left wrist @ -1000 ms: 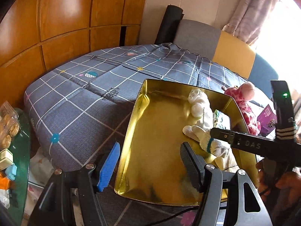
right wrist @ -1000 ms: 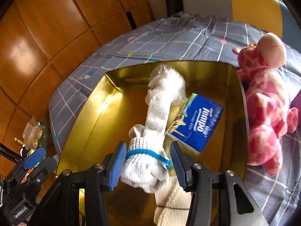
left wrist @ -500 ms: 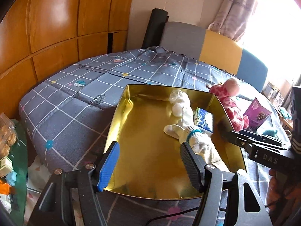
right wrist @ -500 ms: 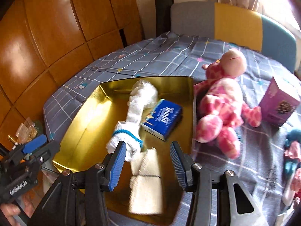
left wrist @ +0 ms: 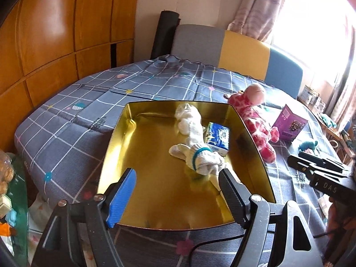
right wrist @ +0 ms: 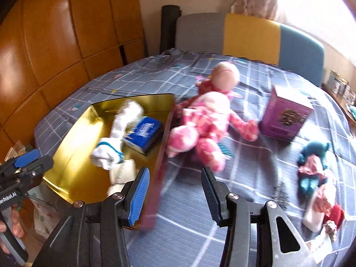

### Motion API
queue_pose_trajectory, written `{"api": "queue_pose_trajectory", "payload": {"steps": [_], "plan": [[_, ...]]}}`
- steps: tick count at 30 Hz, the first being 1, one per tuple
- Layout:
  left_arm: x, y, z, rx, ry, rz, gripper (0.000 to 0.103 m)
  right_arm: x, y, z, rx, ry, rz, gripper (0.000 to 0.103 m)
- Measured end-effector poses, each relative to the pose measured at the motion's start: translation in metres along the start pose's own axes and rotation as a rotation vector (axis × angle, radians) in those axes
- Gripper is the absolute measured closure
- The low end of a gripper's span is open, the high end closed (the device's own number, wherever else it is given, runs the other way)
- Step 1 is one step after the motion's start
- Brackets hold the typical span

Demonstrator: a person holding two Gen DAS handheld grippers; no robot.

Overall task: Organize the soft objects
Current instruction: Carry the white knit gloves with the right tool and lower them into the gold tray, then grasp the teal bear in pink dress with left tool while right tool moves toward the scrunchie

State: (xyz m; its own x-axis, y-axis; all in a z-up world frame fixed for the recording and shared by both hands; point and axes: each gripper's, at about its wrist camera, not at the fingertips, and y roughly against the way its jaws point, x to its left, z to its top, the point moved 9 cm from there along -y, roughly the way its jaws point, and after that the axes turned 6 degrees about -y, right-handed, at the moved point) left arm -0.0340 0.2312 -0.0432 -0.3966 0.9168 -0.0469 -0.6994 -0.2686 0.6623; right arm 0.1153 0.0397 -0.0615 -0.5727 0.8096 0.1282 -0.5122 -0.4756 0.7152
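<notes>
Sock (right wrist: 110, 151) released and left in tray (left wrist: 138, 155); a second ago lay between the right tool's fingers. Right tool (right wrist: 175, 192) since drawn back and swung off the tray's right rim, now over the grid cloth (right wrist: 255, 169) near the giraffe (right wrist: 207, 120). Right-wrist view motion-blurred, so mid-move. Judged: sock step done, next soft item being sought.

In tray now: sock with blue band, lying along the middle; white bundle (left wrist: 185, 116) toward the tray's far wall; tissue pack (left wrist: 218, 136) just right of the sock, touching it; pale folded cloth (right wrist: 121, 175) at the sock's near end, partly hidden behind the left tool's finger in the left view.

Outside tray: giraffe just beyond the right wall, close to or touching it; cannot tell which. Purple box (right wrist: 286, 120) right of giraffe, well clear of tray; rigid, likely not part of the sort. Teal-and-pink toys (right wrist: 316, 166) farther right again.

Right tool: spread wide, empty, touching nothing seen. Gap looks enough for a giraffe leg, doubtful for the body.

Left tool (left wrist: 178, 191): spread wide, empty, hanging above the tray's near edge; fingers frame the tray floor, no contact visible.

Risk, judged: giraffe bulky for the free space left of the sock.
</notes>
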Motion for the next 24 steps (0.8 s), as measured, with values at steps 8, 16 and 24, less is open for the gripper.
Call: {"api": "queue_pose_trajectory", "payload": {"steps": [8, 16, 24], "plan": [[-0.031, -0.002, 0.005, 0.003, -0.065, -0.039, 0.026, -0.076, 0.019, -0.008, -0.011, -0.075, -0.113, 0.054], [-0.060, -0.008, 0.011, 0.012, -0.123, -0.071, 0.025, -0.156, 0.041, -0.012, -0.028, -0.149, -0.246, 0.054], [-0.088, -0.014, 0.011, 0.031, -0.181, -0.105, 0.025, -0.225, 0.059, -0.018, -0.042, -0.210, -0.361, 0.054]]}}
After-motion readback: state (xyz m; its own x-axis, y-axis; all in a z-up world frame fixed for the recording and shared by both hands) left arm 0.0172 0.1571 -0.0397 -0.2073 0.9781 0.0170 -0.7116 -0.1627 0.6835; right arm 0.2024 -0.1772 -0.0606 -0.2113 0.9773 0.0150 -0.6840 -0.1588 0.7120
